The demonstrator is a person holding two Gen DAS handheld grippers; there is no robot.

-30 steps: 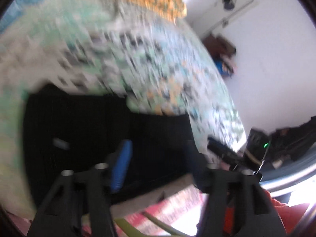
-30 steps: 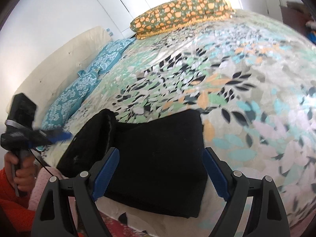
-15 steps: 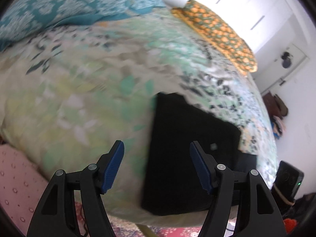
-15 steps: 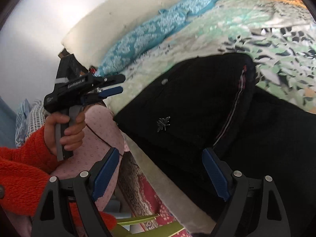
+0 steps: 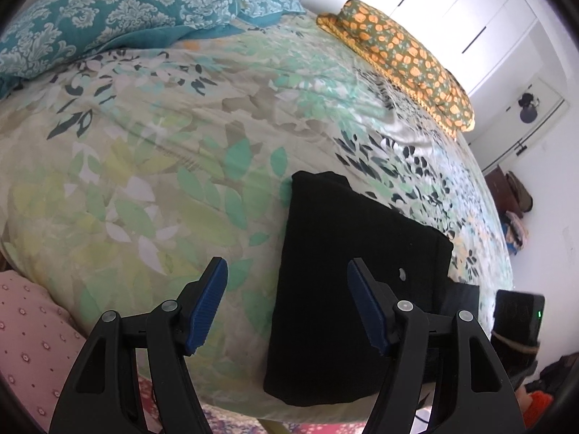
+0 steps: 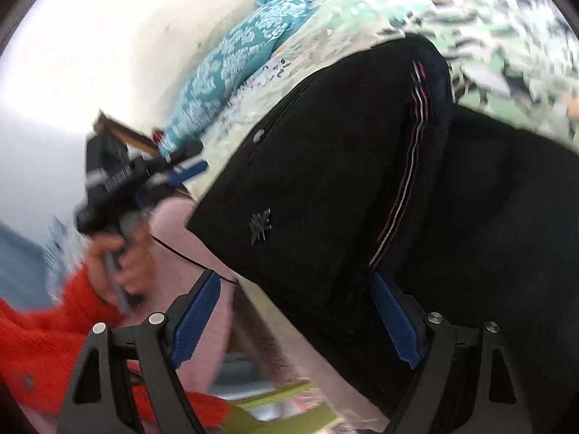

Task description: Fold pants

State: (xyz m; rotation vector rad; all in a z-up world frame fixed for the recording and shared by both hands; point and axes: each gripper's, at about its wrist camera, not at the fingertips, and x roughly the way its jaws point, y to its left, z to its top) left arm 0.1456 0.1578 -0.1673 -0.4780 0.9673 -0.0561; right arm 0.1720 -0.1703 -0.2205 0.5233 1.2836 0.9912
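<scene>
The black pants [image 5: 347, 271] lie folded in a compact rectangle near the front edge of the floral bed cover [image 5: 152, 166]. In the right wrist view the pants [image 6: 362, 166] fill the frame, with a thin red and white side stripe [image 6: 405, 181] and a small embroidered logo [image 6: 260, 225]. My left gripper [image 5: 287, 305] is open and empty, held above the bed just left of the pants' left edge; it also shows in the right wrist view [image 6: 144, 177] in a hand. My right gripper [image 6: 295, 320] is open and empty, close over the pants' near edge.
Teal patterned pillows [image 5: 108, 14] lie at the head of the bed and an orange patterned pillow [image 5: 398, 58] at the far side. White wardrobe doors [image 5: 452, 11] stand behind. A pink dotted cloth [image 5: 25, 343] hangs at the left. The person's red sleeve [image 6: 39, 329] is low left.
The left gripper has swung left and steadied, so the pants now sit to its right. The right gripper has moved closer to the pants' near edge and turned left.
</scene>
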